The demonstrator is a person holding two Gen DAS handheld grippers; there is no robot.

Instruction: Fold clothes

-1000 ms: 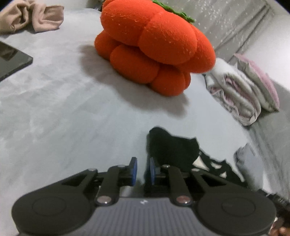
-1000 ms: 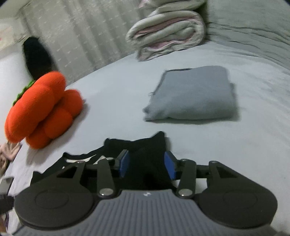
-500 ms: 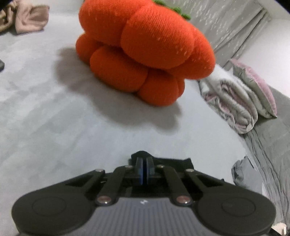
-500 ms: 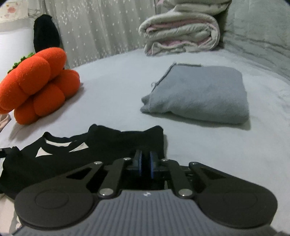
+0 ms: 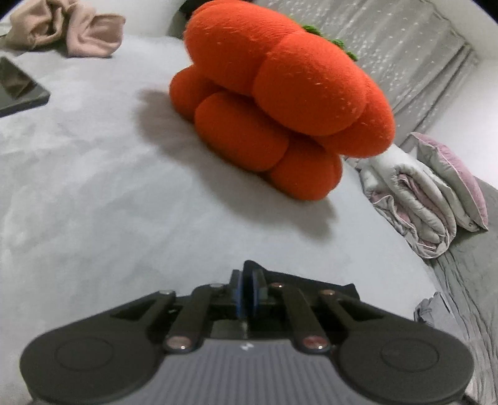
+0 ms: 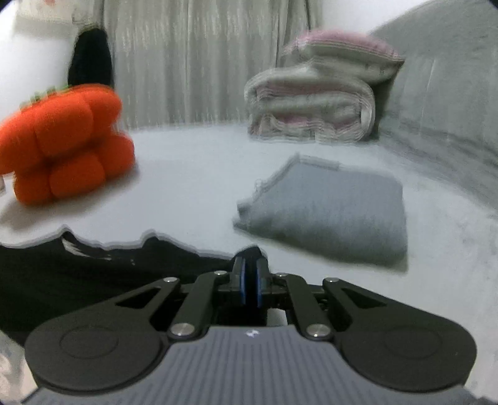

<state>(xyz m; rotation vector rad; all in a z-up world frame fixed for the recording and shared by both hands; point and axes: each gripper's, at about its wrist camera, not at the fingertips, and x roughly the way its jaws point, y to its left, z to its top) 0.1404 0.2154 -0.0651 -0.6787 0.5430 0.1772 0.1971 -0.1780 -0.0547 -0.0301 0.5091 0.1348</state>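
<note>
Two grippers in view, one per camera; left gripper [image 5: 246,288] has its blue pads pinched together on a peak of the black garment [image 5: 314,282], fabric poking up just past the fingertips; right gripper [image 6: 250,280] holds another raised corner of the same black garment [image 6: 93,271] between its pads, and its jaws are opening slightly, cloth between them and touching both pads.

One black garment, lying low at the near edge of the bed [image 5: 109,202], spread leftward from the right gripper, a pale marking near its far edge; right view is motion-blurred.

Beyond it: one grey folded garment [image 6: 330,215], flat on the bed, apart from the black one; one orange lobed plush cushion [image 5: 280,102] with a green top, mid-bed; one rolled quilt [image 6: 311,109] with one pink-edged pillow [image 6: 339,53] stacked on it, at the far side; one dark flat slab [image 5: 18,90] and one crumpled beige cloth [image 5: 65,28] far left.

Surface: pale grey bedsheet, soft nap, lightly mottled; darker grey quilted cover [image 6: 445,102] rising at right.

Room: pale patterned curtain [image 6: 193,59] behind the bed; white wall beside it.
</note>
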